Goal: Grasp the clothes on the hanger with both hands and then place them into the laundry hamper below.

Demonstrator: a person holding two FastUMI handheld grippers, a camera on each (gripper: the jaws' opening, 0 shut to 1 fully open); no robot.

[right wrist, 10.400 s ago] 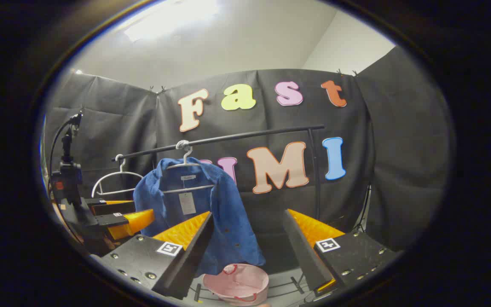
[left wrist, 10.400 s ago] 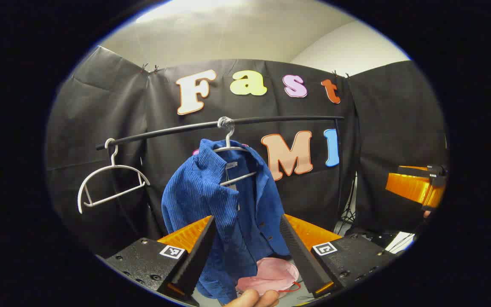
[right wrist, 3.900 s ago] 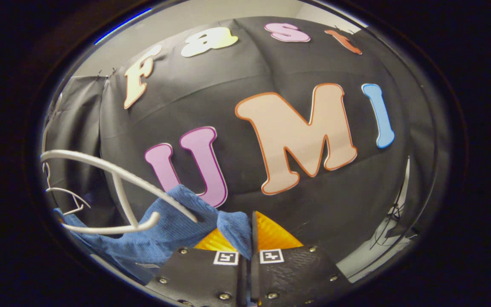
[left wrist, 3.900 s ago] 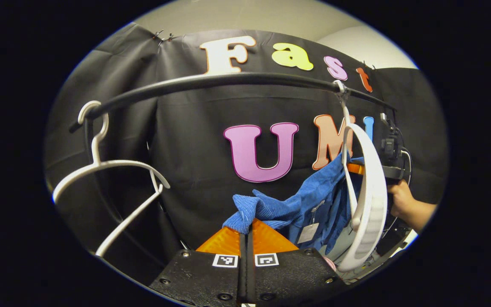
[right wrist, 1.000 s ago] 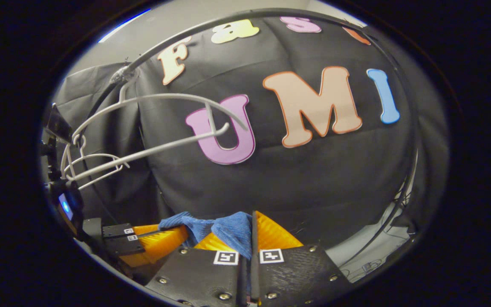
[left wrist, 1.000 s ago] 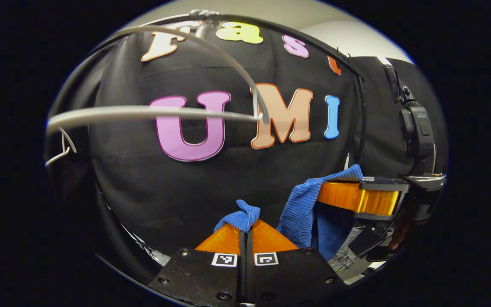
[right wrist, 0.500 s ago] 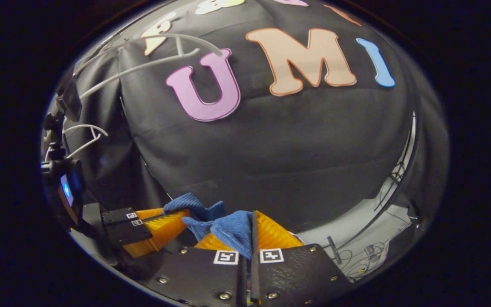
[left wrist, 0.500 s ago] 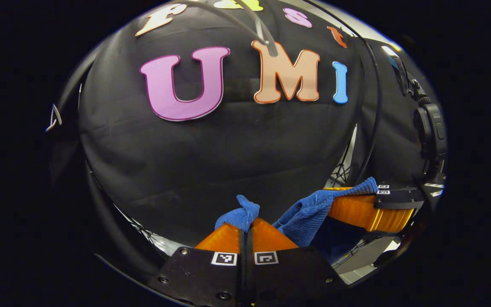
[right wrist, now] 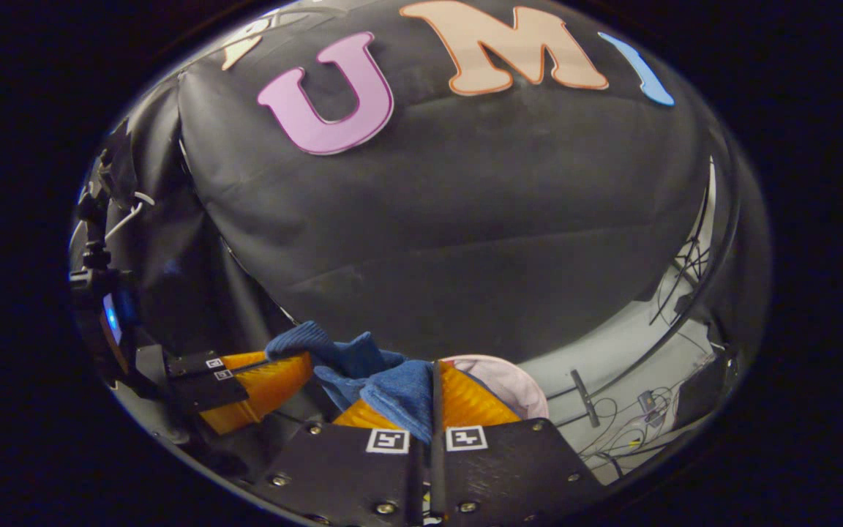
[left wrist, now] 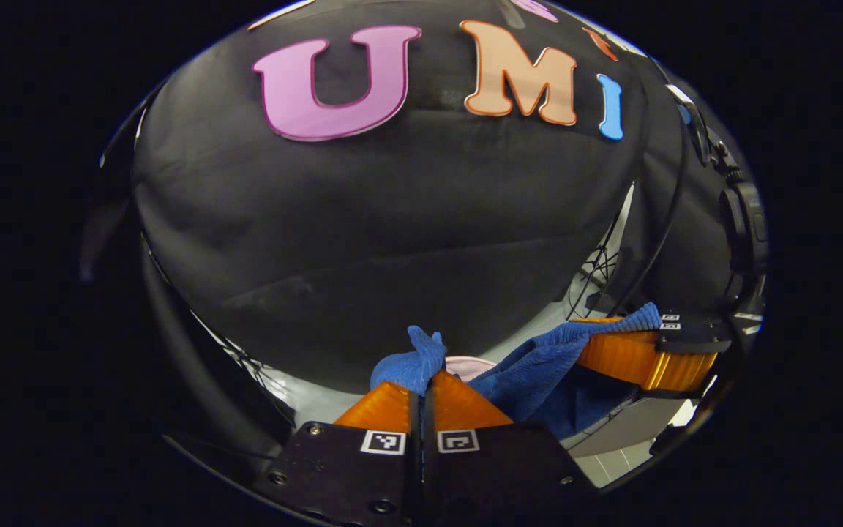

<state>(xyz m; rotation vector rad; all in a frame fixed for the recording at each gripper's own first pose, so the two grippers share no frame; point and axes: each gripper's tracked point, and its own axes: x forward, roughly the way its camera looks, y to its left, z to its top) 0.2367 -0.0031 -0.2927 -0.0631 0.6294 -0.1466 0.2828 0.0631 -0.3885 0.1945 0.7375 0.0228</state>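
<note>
Left tongs (left wrist: 421,380): closed tight at 6 o'clock of the left gripper view, orange fingers pinching a bunched fold of the blue garment (left wrist: 531,369); seen again at 8 o'clock in the right gripper view (right wrist: 297,366).
Right tongs (right wrist: 432,388): closed at 6 o'clock of the right gripper view, clamped on another fold of the same cloth (right wrist: 385,391); seen at 4 o'clock in the left gripper view (left wrist: 623,344), cloth draped over the upper finger.
Blue garment: off the hanger, slung between the two tongs, sagging in the middle.
Laundry hamper (right wrist: 513,384): pink rim peeking just beyond the right tongs' tips; in the left gripper view a pink sliver (left wrist: 469,364) just past the left tongs, under the hanging cloth.
Floor (right wrist: 634,366): pale strip from 3 to 5 o'clock, beyond the hamper, crossed by loose cables (right wrist: 615,432).
Open room: gap between tongs and booth wall (left wrist: 392,234), with the floor strip running along the wall's lower edge.
Far edge: white hanger tip (right wrist: 132,208) at 9 o'clock, well apart from the cloth.
</note>
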